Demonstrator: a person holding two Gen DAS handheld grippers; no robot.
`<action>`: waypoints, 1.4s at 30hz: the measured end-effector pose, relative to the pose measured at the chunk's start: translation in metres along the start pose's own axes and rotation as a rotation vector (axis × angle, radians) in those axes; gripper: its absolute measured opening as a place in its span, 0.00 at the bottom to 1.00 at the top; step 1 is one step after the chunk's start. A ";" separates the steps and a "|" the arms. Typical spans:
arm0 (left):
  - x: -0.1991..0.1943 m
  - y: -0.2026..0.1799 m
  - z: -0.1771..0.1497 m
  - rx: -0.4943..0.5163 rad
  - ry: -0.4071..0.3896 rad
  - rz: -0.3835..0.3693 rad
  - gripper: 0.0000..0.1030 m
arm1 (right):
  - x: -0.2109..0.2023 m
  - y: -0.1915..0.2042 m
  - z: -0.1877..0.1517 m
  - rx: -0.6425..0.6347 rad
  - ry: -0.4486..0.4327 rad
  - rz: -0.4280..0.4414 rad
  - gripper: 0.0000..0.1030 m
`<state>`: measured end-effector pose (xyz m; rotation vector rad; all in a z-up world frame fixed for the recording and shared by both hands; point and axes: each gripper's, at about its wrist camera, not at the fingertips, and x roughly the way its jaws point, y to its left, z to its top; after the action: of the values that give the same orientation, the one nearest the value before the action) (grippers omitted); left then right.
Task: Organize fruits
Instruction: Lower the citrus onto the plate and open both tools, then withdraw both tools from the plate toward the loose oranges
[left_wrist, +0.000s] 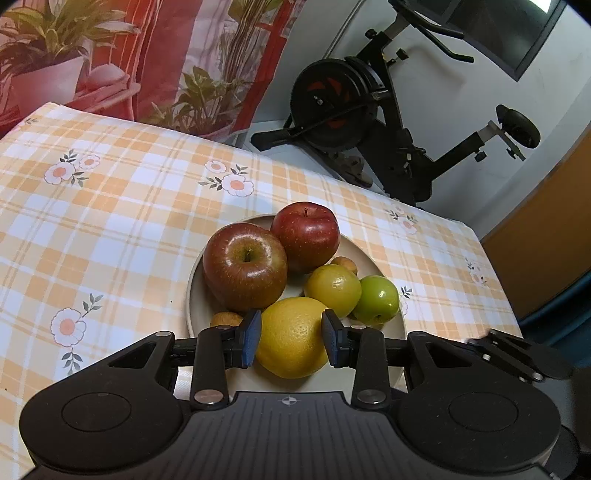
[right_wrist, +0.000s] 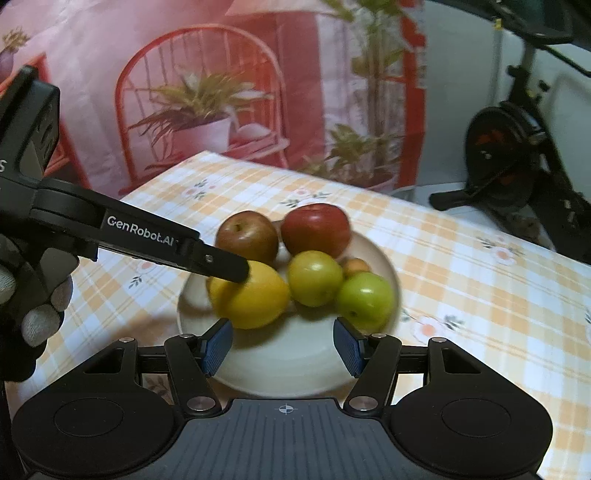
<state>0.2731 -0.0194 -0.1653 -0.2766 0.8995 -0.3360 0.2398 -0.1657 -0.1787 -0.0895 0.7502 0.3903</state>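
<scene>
Between the blue pads of the left claw (left_wrist: 291, 338), in the left wrist view, sat a large round yellow-orange citrus fruit (left_wrist: 291, 338); both pads pressed its sides, so the claw was closed on it. The fruit lay at the near edge of a round cream ceramic plate (left_wrist: 194, 295). Just beyond the left pad stood a big red-brown glossy apple (left_wrist: 244, 267), and behind that a darker red apple (left_wrist: 306, 236). Beyond the right pad lay a small yellow-green round fruit (left_wrist: 332, 290), touching a bright green round fruit (left_wrist: 378, 299) farther right. A small tan nut-like fruit (left_wrist: 226, 319) peeked out beside the left pad, and another tan one (left_wrist: 344, 264) sat behind the yellow-green fruit. The plate rested on a surface covered with an orange-and-white checked floral cloth (left_wrist: 110, 206). A black exercise bike (left_wrist: 369, 122) stood beyond the surface.

From the right wrist view, somewhat blurred, the right claw (right_wrist: 282, 349) stood partly open with nothing between its pads, only bare plate below it. Ahead and left, the other claw's black finger lay against the citrus fruit, with a gloved hand (right_wrist: 37, 299) at far left. The green fruit sat just ahead of the right pad, both apples farther back.
</scene>
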 end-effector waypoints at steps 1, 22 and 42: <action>0.000 -0.001 0.000 0.004 -0.002 0.005 0.37 | -0.005 -0.002 -0.003 0.006 -0.010 -0.009 0.56; -0.011 -0.011 -0.005 0.039 -0.039 0.067 0.37 | -0.061 -0.023 -0.046 0.110 -0.098 -0.110 0.56; -0.060 -0.043 -0.054 0.200 -0.080 0.033 0.38 | -0.095 -0.032 -0.082 0.152 -0.106 -0.139 0.56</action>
<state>0.1883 -0.0402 -0.1382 -0.0898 0.7848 -0.3792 0.1353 -0.2430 -0.1761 0.0222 0.6624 0.2036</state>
